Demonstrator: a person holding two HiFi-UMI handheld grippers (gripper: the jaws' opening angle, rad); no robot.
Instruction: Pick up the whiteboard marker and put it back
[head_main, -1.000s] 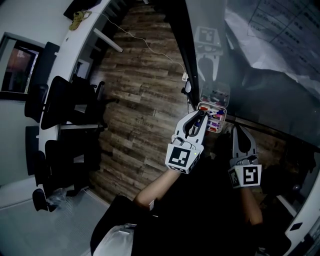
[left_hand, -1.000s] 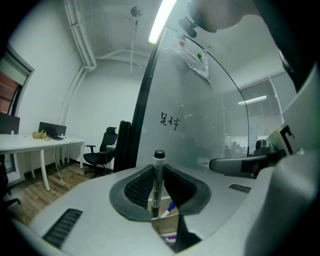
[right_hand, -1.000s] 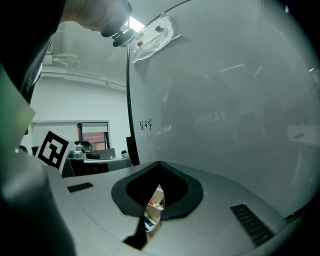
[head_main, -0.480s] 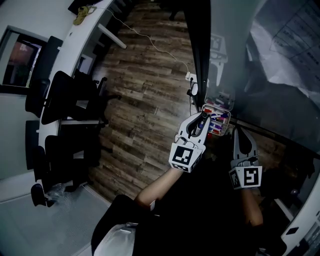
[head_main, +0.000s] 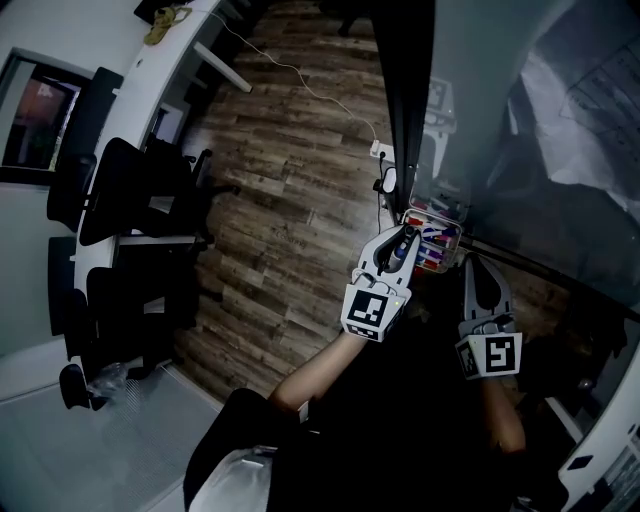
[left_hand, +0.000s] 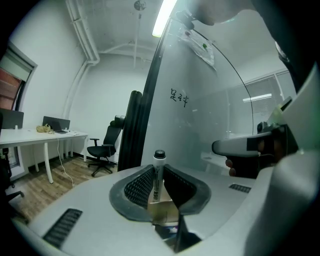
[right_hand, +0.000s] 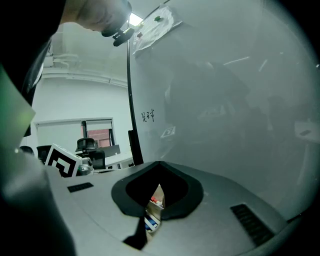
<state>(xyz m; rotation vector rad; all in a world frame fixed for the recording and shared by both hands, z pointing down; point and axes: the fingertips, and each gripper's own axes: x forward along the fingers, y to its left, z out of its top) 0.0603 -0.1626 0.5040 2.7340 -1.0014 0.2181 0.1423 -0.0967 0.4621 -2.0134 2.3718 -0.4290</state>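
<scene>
Although not much has been changed since a second back, the left claw looks to have been lowered a touch. The white-barrelled whiteboard marker with the black cap is kept clamped upright between its pads. It's held right at the left rim of the clear plastic tray full of other markers, which is fixed at the lower edge of the grey glossy whiteboard. Whether the tray is actually touched can't be told. The right claw is seen closed with nothing in it, left where it was, just below the tray's right end. The view itself has been shifted a bit, so the dark upright post at the board's edge is now nearer the middle.

Room-wise, the whiteboard is faced straight on by both claws, so forward is pretty much blocked. On the right, the left claw is boxed in by the tray and the right claw. On the left, the brown wood-plank floor is wide open. The black office chairs and the long white desk are kept well apart from everything. A thin white cable is laid across the floor toward the foot of the post.
</scene>
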